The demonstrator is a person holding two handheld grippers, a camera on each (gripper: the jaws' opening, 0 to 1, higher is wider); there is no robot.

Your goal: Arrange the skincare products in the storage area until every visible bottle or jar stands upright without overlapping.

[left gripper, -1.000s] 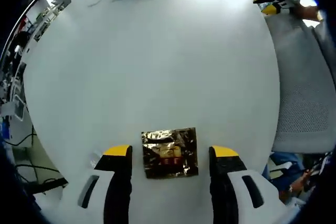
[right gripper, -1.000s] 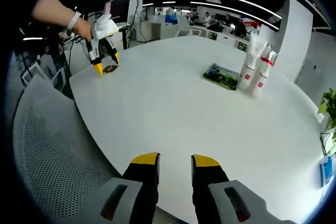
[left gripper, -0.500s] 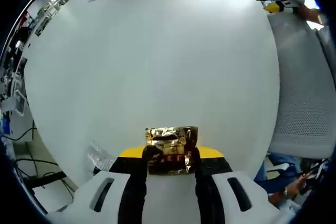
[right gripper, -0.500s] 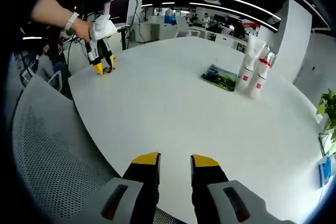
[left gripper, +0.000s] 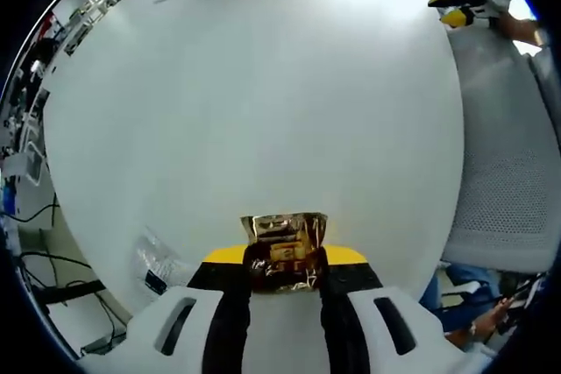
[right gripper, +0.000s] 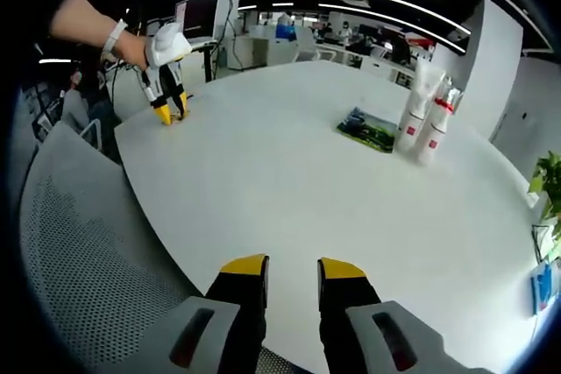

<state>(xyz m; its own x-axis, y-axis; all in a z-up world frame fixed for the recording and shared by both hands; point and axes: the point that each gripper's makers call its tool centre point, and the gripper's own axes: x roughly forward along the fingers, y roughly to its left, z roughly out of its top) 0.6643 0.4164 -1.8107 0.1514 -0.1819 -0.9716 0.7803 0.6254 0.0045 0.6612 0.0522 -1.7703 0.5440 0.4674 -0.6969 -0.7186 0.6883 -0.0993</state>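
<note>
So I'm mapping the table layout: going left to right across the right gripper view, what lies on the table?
left gripper closed on a gold sachet → green packet → white tube → spray bottle

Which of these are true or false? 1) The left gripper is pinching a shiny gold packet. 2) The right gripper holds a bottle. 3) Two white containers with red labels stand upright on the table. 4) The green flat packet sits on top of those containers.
1) True: the left gripper has its jaws closed on the gold foil packet, at the edge of the white table.
2) False: the right gripper holds nothing; its jaws stand slightly apart over bare table.
3) True: the tall tube and the spray bottle stand upright, close together.
4) False: the green flat packet lies on the table beside them.
</note>
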